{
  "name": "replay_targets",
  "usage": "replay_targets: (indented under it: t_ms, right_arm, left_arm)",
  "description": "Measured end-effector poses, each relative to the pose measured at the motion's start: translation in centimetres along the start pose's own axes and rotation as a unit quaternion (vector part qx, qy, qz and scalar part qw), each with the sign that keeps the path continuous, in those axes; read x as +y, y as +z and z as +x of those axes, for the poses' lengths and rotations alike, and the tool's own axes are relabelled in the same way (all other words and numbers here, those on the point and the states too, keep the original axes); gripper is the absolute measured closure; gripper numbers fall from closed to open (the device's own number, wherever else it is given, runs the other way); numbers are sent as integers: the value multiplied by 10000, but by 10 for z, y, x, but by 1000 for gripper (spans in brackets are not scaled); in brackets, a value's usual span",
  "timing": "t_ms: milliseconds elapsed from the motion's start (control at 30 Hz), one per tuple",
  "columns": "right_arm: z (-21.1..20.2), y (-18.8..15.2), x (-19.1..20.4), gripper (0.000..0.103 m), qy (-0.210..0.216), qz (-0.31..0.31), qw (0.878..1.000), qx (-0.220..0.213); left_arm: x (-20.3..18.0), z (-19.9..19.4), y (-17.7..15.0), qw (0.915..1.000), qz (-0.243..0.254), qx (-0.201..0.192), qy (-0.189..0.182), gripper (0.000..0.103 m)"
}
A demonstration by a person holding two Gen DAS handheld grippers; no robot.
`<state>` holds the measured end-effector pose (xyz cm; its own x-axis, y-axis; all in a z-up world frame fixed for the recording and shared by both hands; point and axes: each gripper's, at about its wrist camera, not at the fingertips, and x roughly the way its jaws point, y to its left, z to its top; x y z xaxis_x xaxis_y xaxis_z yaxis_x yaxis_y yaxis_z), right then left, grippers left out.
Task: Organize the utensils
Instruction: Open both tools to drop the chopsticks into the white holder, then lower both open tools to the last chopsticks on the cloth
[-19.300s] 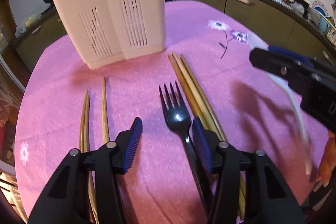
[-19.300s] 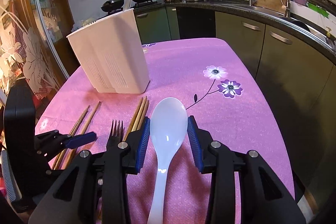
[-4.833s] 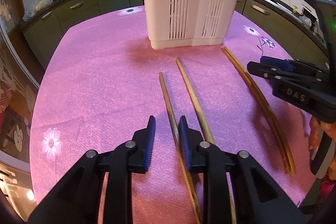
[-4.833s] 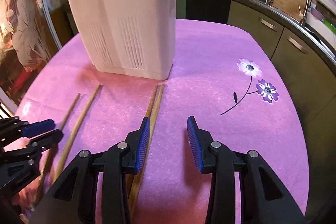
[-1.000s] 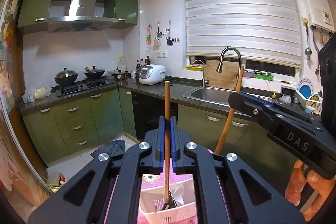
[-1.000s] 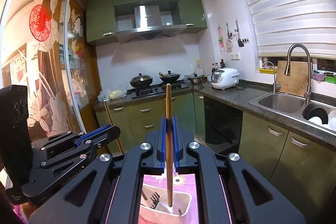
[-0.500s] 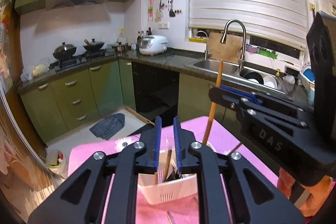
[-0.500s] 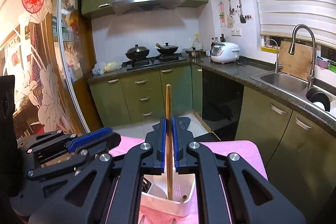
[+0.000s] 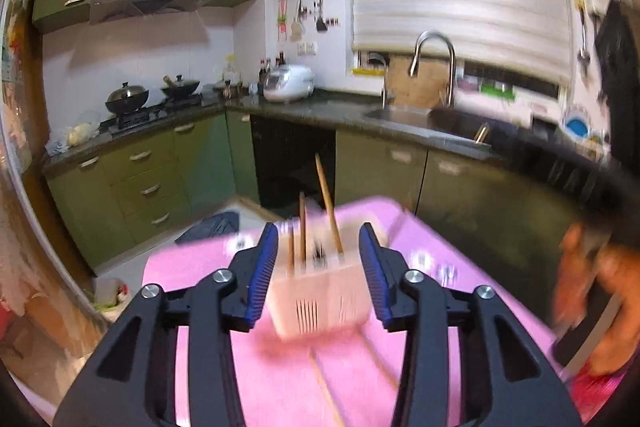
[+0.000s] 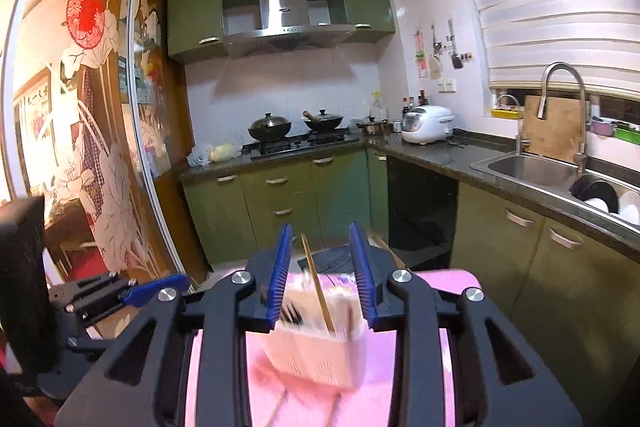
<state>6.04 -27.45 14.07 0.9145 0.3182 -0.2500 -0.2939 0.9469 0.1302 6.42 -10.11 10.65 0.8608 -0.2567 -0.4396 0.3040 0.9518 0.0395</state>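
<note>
The white slotted utensil holder (image 9: pixel 320 307) stands on the pink table (image 9: pixel 208 267). Several wooden chopsticks (image 9: pixel 329 203) lean upright in it. My left gripper (image 9: pixel 318 239) hovers above and in front of the holder, its jaws opening with nothing pressed between the blue pads. In the right wrist view the holder (image 10: pixel 320 351) sits just below my right gripper (image 10: pixel 320 239), whose jaws are also opening. A chopstick (image 10: pixel 318 283) stands free in the holder between them, touching neither pad. Loose chopsticks (image 9: pixel 328 391) lie on the table in front of the holder.
Green kitchen cabinets (image 10: pixel 280 195), a stove with pans (image 10: pixel 296 135) and a sink (image 10: pixel 532 167) ring the table. The left gripper (image 10: pixel 120 293) shows at the left of the right wrist view. A person's hand (image 9: pixel 592 307) shows blurred at the right of the left wrist view.
Both grippers were shut on upright chopsticks; both have let go and opened. The chopsticks now stand in the holder. Both hands have sunk toward the table.
</note>
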Motion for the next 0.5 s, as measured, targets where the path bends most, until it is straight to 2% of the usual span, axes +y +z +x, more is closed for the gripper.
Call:
replay_targets:
  t_ms: [33, 133, 200, 267, 333, 433, 500]
  right_arm:
    - [-13, -13, -3, 73, -80, 14, 10000, 9]
    - [-33, -47, -16, 73, -224, 152, 9993, 249]
    - [-38, -69, -27, 73, -294, 268, 9979, 507]
    - [-38, -92, -38, 73, -373, 391, 9953, 799]
    - [-31, -112, -50, 73, -443, 521, 9917, 1087]
    - [-22, -134, -60, 73, -504, 608, 9869, 1404]
    - [-16, -144, -62, 69, -498, 631, 9849, 1531]
  left_arm:
    - [-5, 0, -19, 9999, -7, 132, 8, 61]
    - [-17, 20, -73, 9962, -144, 849, -107, 60]
    - [-21, 46, -110, 9875, -325, 1526, -240, 60]
    - [-21, 68, -134, 9796, -504, 1933, -215, 60]
    - [-16, 86, -149, 9731, -626, 2214, -104, 60]
    - [-9, 103, -155, 9692, -748, 2346, 11, 61]
    - [-8, 109, -159, 9676, -776, 2404, 9, 62]
